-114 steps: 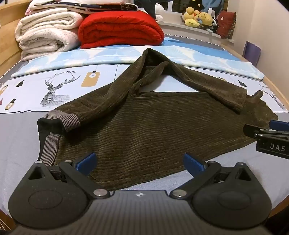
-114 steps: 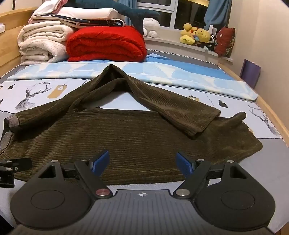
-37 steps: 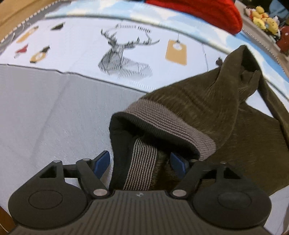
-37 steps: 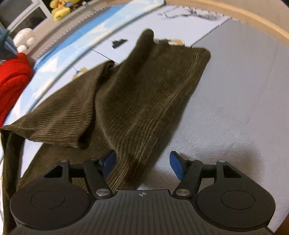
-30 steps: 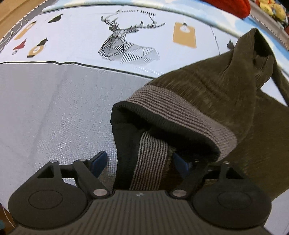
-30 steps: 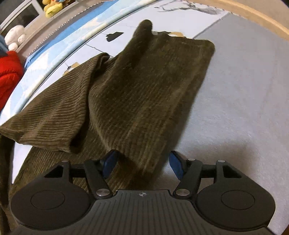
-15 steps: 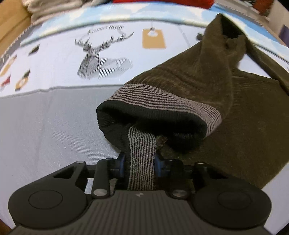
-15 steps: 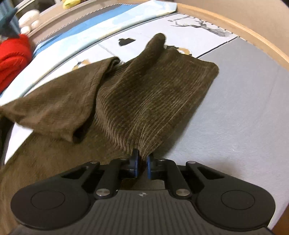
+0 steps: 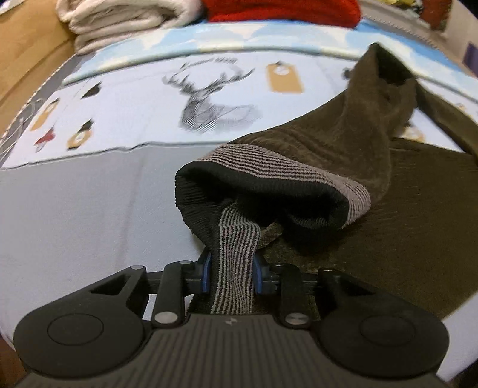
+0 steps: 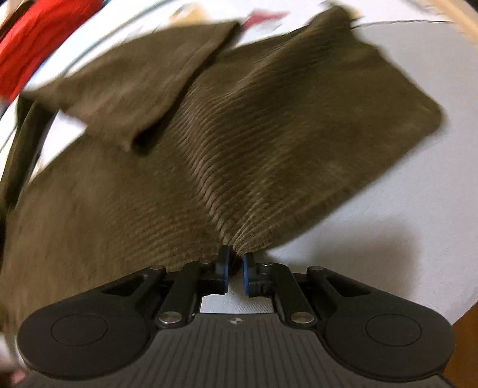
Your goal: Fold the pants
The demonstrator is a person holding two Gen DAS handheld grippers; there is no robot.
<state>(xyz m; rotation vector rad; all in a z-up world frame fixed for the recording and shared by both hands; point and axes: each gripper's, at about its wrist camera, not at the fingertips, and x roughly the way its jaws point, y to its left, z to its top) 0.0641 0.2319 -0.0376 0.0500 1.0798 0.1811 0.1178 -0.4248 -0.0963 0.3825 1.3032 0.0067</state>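
Dark brown corduroy pants (image 9: 403,194) lie on the bed, one leg folded back over the other. My left gripper (image 9: 233,271) is shut on the striped grey waistband (image 9: 236,250), lifted a little off the sheet so the waist gapes open. My right gripper (image 10: 236,265) is shut on the hem edge of a pant leg (image 10: 269,155), which rises in a ridge from the jaws. The right wrist view is blurred by motion.
The bed sheet is grey (image 9: 74,223) near me and printed with a deer (image 9: 215,101) farther off. Folded white blankets (image 9: 125,21) and a red quilt (image 9: 280,9) are stacked at the head. A wooden bed frame (image 9: 27,50) runs along the left.
Both grippers came down onto the pants and shut, the left on the waistband, the right on the leg hem. Both ends are now being lifted; the right view swings fast.
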